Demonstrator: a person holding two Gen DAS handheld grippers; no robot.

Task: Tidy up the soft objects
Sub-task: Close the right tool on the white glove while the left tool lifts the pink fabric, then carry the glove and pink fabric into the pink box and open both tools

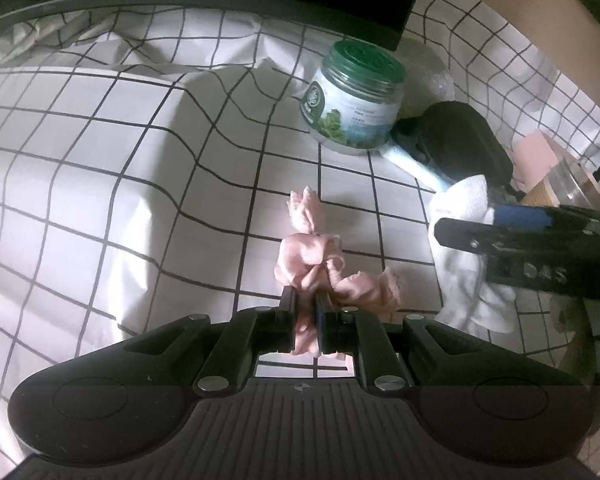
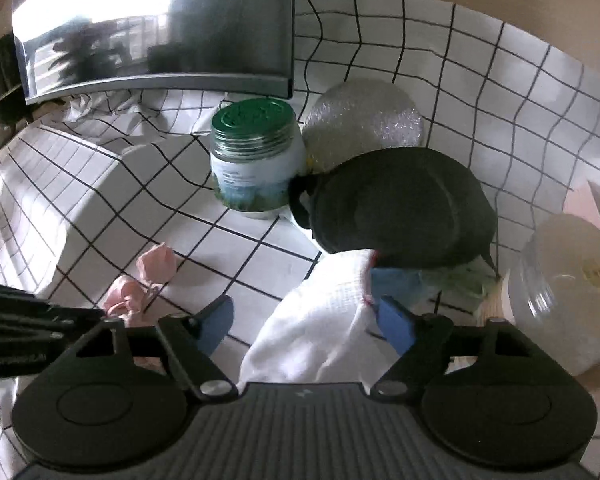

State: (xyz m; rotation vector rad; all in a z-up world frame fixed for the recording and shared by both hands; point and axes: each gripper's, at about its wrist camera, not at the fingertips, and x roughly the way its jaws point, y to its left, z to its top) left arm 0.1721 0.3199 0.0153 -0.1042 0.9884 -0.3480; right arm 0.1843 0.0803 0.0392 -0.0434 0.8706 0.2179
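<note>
**Left gripper pinches pink cloth; right gripper apart over white cloth**

Left wrist view: left gripper (image 1: pixel 305 308) at lower centre, jaws narrow and clamped on a crumpled pink cloth (image 1: pixel 312 260). The cloth bunches up from the fingertips toward frame centre and trails right, over a white tablecloth with black grid (image 1: pixel 100 160). Green-lidded jar (image 1: pixel 354 104) upper centre-right, black case (image 1: pixel 464 140) just right of it. White cloth (image 1: pixel 468 208) at right edge, with the right gripper's dark body (image 1: pixel 540 240) over it.

Right wrist view: right gripper (image 2: pixel 304 322) at lower centre, blue pads (image 2: pixel 396 328) spread well apart, white cloth (image 2: pixel 320 332) lying between them; right pad at the cloth's edge, firm grip not visible. Pink cloth (image 2: pixel 156 264) lower left, beside the left gripper's body (image 2: pixel 28 328). Jar (image 2: pixel 256 160) centre, black case (image 2: pixel 400 204) right of it, clear plastic container (image 2: pixel 568 288) at right edge.
</note>
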